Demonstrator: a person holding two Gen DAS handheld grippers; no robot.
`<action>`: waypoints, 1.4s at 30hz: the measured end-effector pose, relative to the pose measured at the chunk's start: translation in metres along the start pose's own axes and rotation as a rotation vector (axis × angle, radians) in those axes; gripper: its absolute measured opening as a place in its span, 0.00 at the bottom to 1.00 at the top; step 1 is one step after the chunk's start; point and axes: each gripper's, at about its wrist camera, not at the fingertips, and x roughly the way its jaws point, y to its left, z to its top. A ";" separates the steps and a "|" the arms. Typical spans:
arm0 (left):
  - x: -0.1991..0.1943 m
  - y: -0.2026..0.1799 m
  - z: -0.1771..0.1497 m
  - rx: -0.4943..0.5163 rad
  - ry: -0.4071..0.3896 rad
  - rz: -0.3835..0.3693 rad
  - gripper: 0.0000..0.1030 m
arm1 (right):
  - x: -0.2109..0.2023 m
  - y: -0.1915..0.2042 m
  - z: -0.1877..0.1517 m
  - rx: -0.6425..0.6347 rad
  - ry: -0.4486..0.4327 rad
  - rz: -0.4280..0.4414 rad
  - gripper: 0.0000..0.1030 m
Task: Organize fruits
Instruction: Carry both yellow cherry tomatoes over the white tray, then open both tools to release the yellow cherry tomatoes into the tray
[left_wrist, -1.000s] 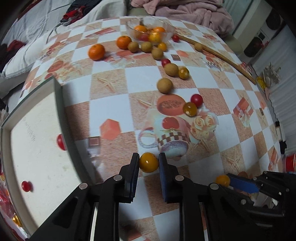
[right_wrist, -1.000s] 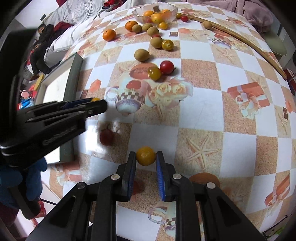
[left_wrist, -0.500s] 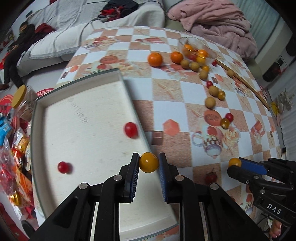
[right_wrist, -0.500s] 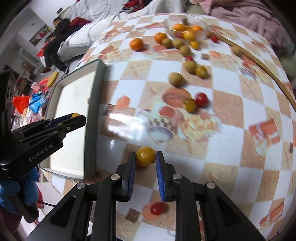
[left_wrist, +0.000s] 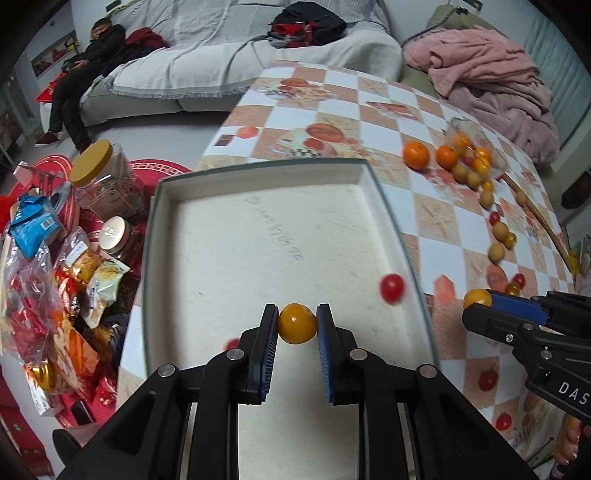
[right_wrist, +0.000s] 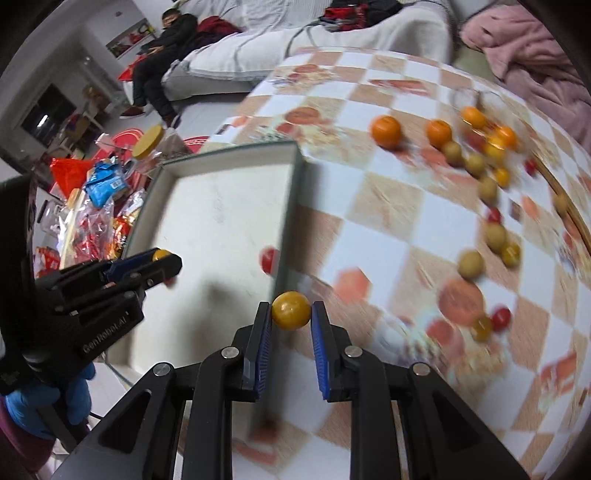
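Observation:
My left gripper (left_wrist: 297, 325) is shut on a yellow tomato (left_wrist: 297, 324) and hangs over the white tray (left_wrist: 258, 240). A red cherry tomato (left_wrist: 391, 288) lies in the tray near its right wall; another red one (left_wrist: 232, 344) peeks out beside my left finger. My right gripper (right_wrist: 291, 312) is shut on a second yellow tomato (right_wrist: 291, 310), above the tray's right rim (right_wrist: 288, 221). In the right wrist view the left gripper (right_wrist: 162, 258) shows at the left with its tomato; in the left wrist view the right gripper (left_wrist: 480, 302) shows at the right.
Oranges (left_wrist: 416, 155), brown round fruits (left_wrist: 496, 253) and small tomatoes are strewn over the checkered tablecloth (left_wrist: 332, 96) toward a glass bowl (left_wrist: 469, 144). Snack bags (left_wrist: 74, 280) and jars (left_wrist: 103, 177) lie on the floor left of the table. A person sits on the sofa (left_wrist: 85, 66).
Both grippers have swept left from the tablecloth to the tray, each still holding its yellow tomato. The tray now fills the middle of the left wrist view.

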 end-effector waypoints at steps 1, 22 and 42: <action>0.002 0.006 0.004 -0.006 -0.005 0.010 0.22 | 0.005 0.004 0.007 -0.007 0.001 0.004 0.23; 0.056 0.042 0.027 -0.041 0.034 0.111 0.22 | 0.092 0.031 0.083 -0.029 0.086 0.016 0.23; 0.044 0.034 0.021 -0.001 0.022 0.164 0.75 | 0.056 0.025 0.084 0.014 -0.005 0.052 0.77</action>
